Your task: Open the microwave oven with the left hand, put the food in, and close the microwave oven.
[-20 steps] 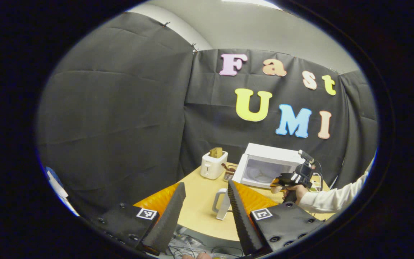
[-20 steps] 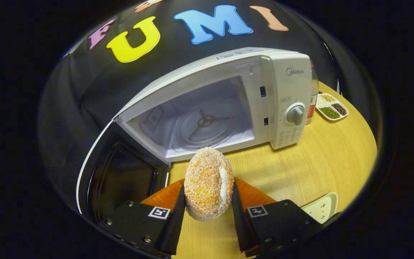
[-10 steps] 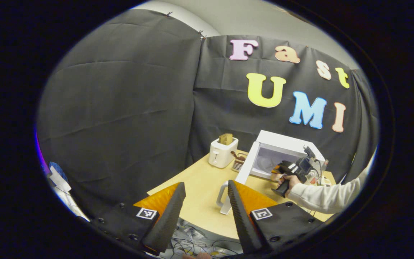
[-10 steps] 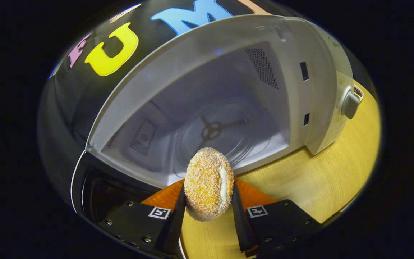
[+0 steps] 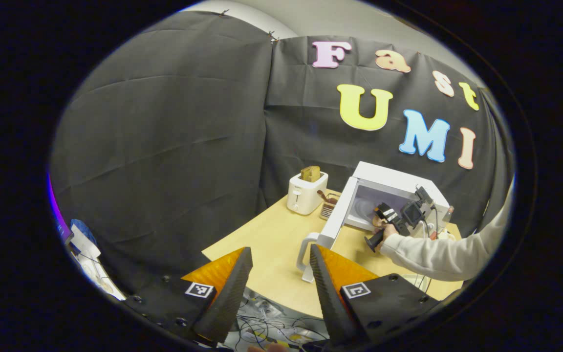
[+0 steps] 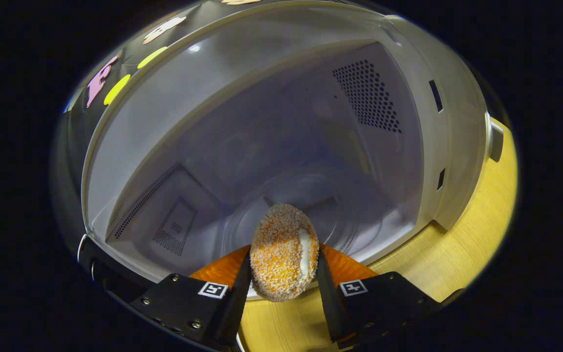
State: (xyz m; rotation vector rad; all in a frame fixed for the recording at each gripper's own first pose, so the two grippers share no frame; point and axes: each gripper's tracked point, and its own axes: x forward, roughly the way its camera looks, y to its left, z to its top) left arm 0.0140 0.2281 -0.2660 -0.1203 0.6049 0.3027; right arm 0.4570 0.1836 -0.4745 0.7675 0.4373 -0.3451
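Observation:
In the right gripper view, my right gripper (image 6: 284,266) is shut on a crumb-coated orange bun (image 6: 284,252) with a white cream stripe. It hangs at the mouth of the open white microwave (image 6: 408,146), over the glass turntable (image 6: 350,215). In the left gripper view, my left gripper (image 5: 279,274) stands open and empty, held back off the table's near edge. That view has the microwave (image 5: 384,178) far off with its door (image 5: 333,222) swung open. A hand holds the right gripper (image 5: 381,220) at the microwave's opening.
A white toaster (image 5: 306,193) with a slice of bread stands left of the microwave, a small rack (image 5: 328,208) between them. The wooden table (image 5: 267,244) has bare room near its front edge. Cables (image 5: 271,327) lie on the floor below.
My right gripper has carried the bun forward from in front of the microwave into its opening. The left gripper has drifted back and tilted a little, still open.

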